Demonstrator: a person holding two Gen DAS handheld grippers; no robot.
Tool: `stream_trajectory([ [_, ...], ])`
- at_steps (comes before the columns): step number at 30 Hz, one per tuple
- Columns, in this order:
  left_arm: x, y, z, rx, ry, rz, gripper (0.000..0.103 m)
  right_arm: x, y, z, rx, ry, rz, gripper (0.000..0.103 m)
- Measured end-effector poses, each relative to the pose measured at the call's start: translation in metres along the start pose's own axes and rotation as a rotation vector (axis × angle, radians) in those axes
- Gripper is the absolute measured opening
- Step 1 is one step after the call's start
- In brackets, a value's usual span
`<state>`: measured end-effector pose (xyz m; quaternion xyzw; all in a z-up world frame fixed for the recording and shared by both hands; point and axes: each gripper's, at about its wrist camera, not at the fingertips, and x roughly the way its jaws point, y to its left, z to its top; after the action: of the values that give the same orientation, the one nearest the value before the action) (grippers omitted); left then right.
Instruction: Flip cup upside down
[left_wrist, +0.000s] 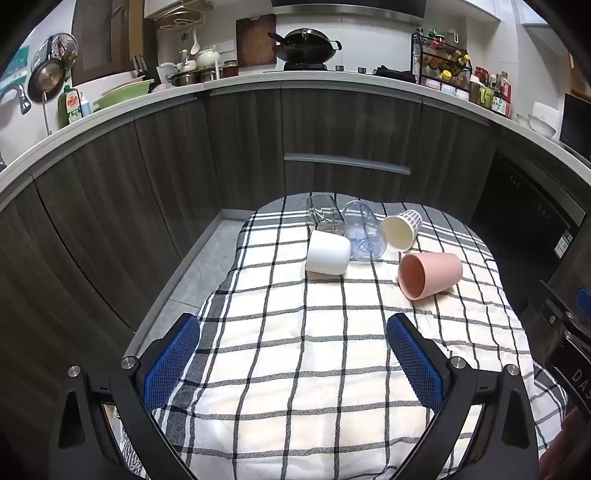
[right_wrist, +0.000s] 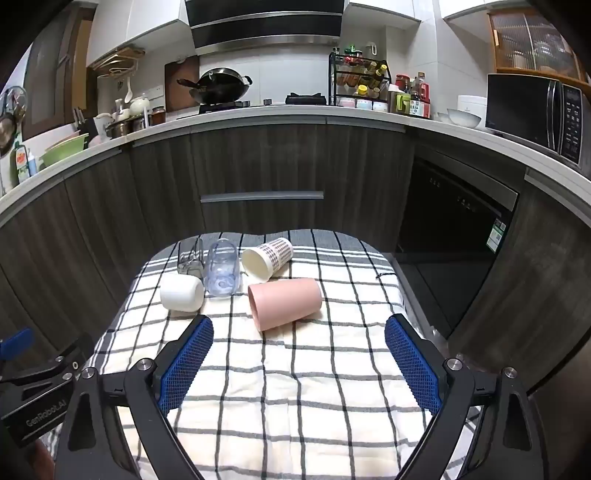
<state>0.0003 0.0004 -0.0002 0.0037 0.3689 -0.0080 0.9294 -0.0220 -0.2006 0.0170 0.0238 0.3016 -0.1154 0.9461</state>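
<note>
Several cups lie on their sides on a checked cloth (left_wrist: 295, 350) (right_wrist: 295, 387). A pink cup (left_wrist: 430, 275) (right_wrist: 284, 302) lies nearest, mouth toward me. A white cup (left_wrist: 328, 253) (right_wrist: 182, 293), a clear bluish cup (left_wrist: 364, 232) (right_wrist: 221, 271), a clear glass (left_wrist: 324, 214) (right_wrist: 191, 258) and a cream cup with a dotted pattern (left_wrist: 400, 229) (right_wrist: 267, 256) lie behind. My left gripper (left_wrist: 293, 332) is open and empty, short of the cups. My right gripper (right_wrist: 299, 334) is open and empty, just short of the pink cup.
Dark wood cabinets (left_wrist: 258, 147) and a white counter (right_wrist: 258, 116) with a wok, pots and a spice rack curve behind the table. A black oven (right_wrist: 454, 221) stands at the right, a microwave (right_wrist: 532, 110) above it. The other gripper's body shows at each view's edge (left_wrist: 569, 350) (right_wrist: 33, 387).
</note>
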Motion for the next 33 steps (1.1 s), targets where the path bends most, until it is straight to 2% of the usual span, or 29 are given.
stream_trajectory([
  [33,-0.0027,-0.0029,-0.0011,0.024,-0.013,-0.006,0.103,0.0042,-0.0006,-0.0035,0.004,0.016,0.001,0.094],
])
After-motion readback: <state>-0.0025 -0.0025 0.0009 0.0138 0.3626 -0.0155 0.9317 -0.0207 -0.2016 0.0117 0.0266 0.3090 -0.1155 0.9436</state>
